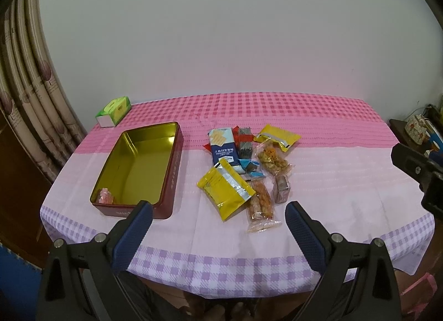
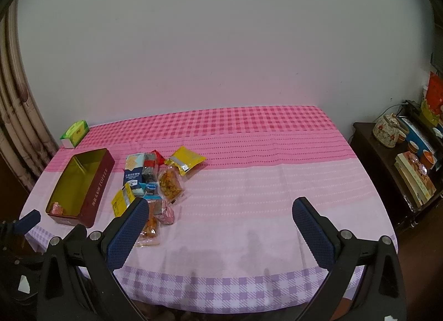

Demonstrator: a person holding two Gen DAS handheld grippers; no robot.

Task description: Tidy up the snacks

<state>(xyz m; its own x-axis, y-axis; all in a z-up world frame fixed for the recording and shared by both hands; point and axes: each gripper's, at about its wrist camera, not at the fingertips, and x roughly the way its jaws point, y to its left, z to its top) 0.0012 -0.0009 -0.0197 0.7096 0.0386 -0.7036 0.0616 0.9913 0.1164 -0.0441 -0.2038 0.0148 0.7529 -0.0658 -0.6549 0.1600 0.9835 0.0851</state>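
Note:
An open red tin [image 1: 169, 179] with a gold inside lies on the table's left; one small pink snack [image 1: 103, 196] sits in its near corner. Right of the tin lies a heap of snacks: two yellow packets [image 1: 225, 192] [image 1: 278, 138], a blue cracker pack [image 1: 223, 149], clear-wrapped orange bars [image 1: 261, 203] and more. My left gripper [image 1: 218, 210] hangs open above the near table edge, in front of the heap, with nothing between its fingers. My right gripper [image 2: 221, 207] is open too, over bare cloth right of the heap [image 2: 155, 179]. The tin [image 2: 97, 188] shows left of it.
A green tissue box [image 1: 115, 110] stands at the table's far left corner. Curtains hang at the left. A dark side cabinet [image 2: 387, 177] with a teapot, cups and books stands right of the table. The wall runs behind. The pink and purple checked cloth [image 2: 263, 171] covers the table.

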